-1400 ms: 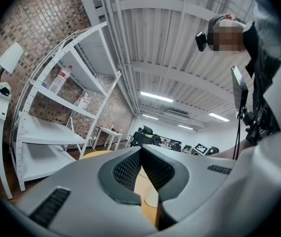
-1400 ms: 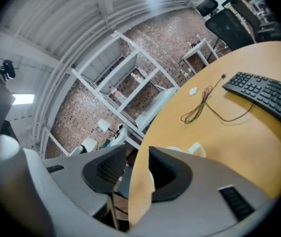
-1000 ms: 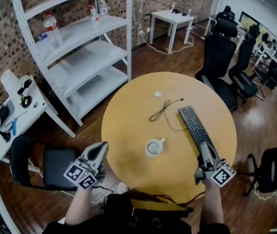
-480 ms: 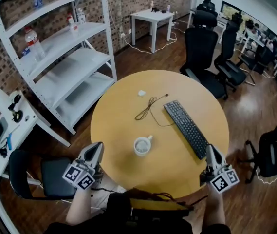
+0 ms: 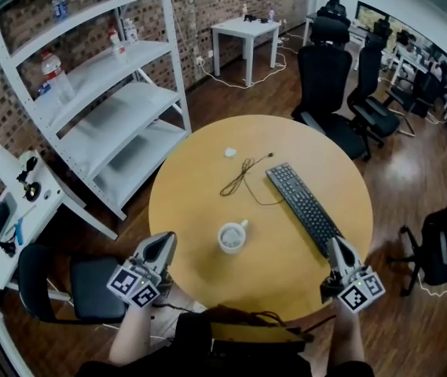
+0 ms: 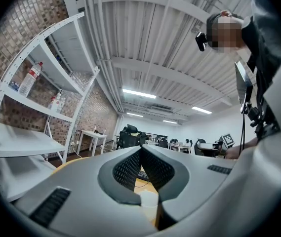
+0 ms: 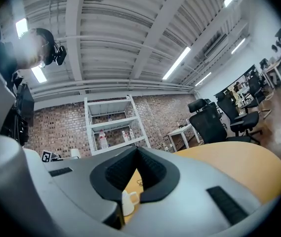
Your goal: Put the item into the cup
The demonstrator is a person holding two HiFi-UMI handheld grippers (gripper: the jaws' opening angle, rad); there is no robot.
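Hovering on near side of mug, either flank: left gripper, right gripper; both jaw pairs closed tip to tip, nothing clamped. Small white item noted on table beyond mug, past cable. Judged: jaws to be parted before item is approached; cable to be avoided.

- I'm getting only a sliver of the cup past the left gripper; its grey body is covering the rest.
- I'm squinting at the white item beyond the cable: too small to identify.
- The head view's bottom edge is cutting off the person.
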